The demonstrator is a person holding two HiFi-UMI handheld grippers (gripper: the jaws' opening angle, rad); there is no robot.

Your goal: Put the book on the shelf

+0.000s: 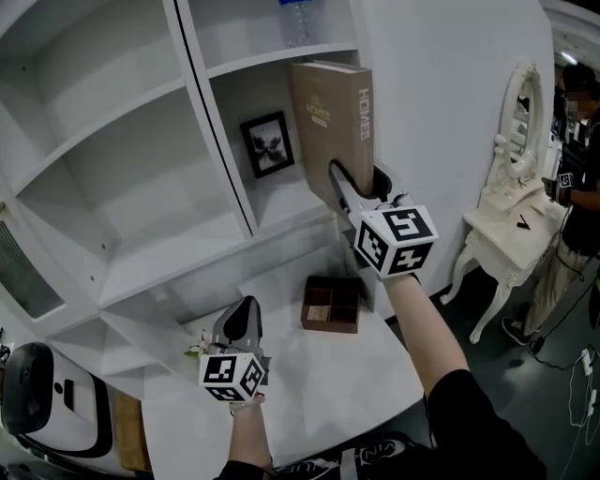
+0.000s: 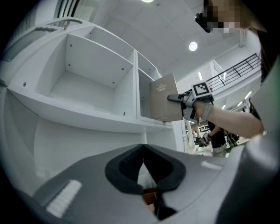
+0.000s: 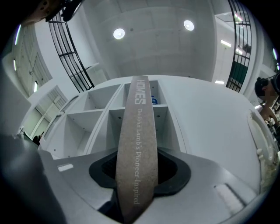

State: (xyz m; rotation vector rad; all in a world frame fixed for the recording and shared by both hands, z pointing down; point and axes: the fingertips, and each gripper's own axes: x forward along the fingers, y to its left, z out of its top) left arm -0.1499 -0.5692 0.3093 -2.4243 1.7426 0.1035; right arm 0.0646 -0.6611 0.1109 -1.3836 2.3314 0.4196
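Observation:
A tan hardcover book [image 1: 333, 117] with its spine toward me stands upright at the front of the right-hand compartment of the white shelf [image 1: 141, 187]. My right gripper [image 1: 354, 192] is shut on the book's lower edge, its fingers [image 1: 339, 183] on either cover. In the right gripper view the spine [image 3: 136, 131] runs up between the jaws toward that compartment. The left gripper view shows the book [image 2: 164, 104] and the right gripper [image 2: 186, 99] at the shelf's right end. My left gripper [image 1: 244, 317] hangs low over the white table, shut and empty [image 2: 142, 151].
A black picture frame [image 1: 267, 143] leans at the back of the same compartment, left of the book. A water bottle [image 1: 298, 21] stands on the shelf above. A brown partitioned box [image 1: 331, 304] lies on the table [image 1: 309, 375]. A white dressing table [image 1: 506, 230] and a person [image 1: 581, 178] are at right.

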